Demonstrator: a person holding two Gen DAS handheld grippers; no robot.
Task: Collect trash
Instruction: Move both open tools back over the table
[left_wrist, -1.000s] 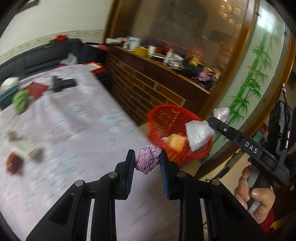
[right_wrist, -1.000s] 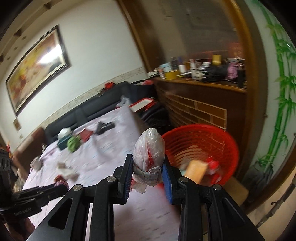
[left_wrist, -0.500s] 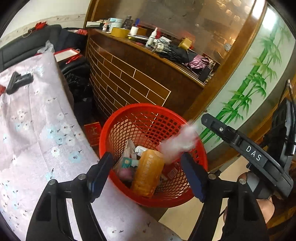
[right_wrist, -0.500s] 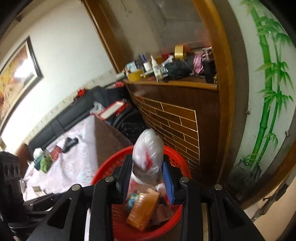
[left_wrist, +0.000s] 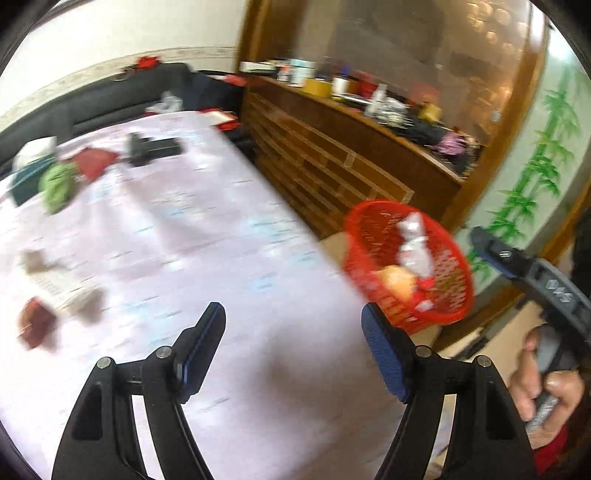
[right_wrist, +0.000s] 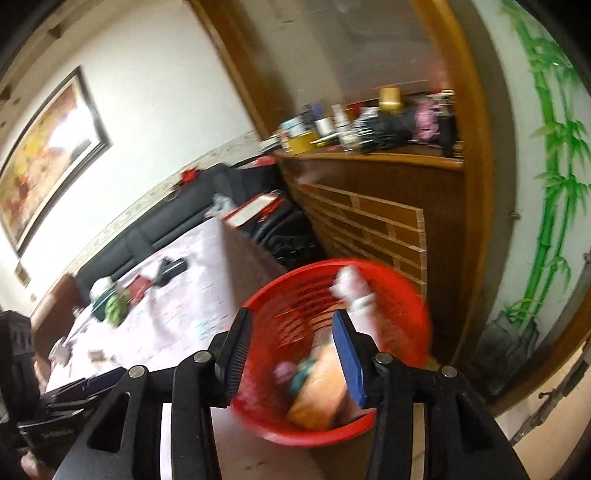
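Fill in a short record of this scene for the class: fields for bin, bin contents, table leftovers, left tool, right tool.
bin: red plastic mesh basket, beside the table
bin contents: white crumpled plastic bag, orange packet, other scraps
table leftovers: green crumpled wrapper, dark red packet, on the pale floral tablecloth
left tool: open, nothing between its fingers
right tool: jaws opening, empty, above the basket

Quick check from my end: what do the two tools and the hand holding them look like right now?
Both are black plastic, with triangular cut-outs in the finger arms and silver pivot bolts. The left tool and the right tool carry blue ribbed pads. From the left wrist view, the right tool's side bears blurred white lettering, and the hand on its grip shows a red cuff. No cables are visible.
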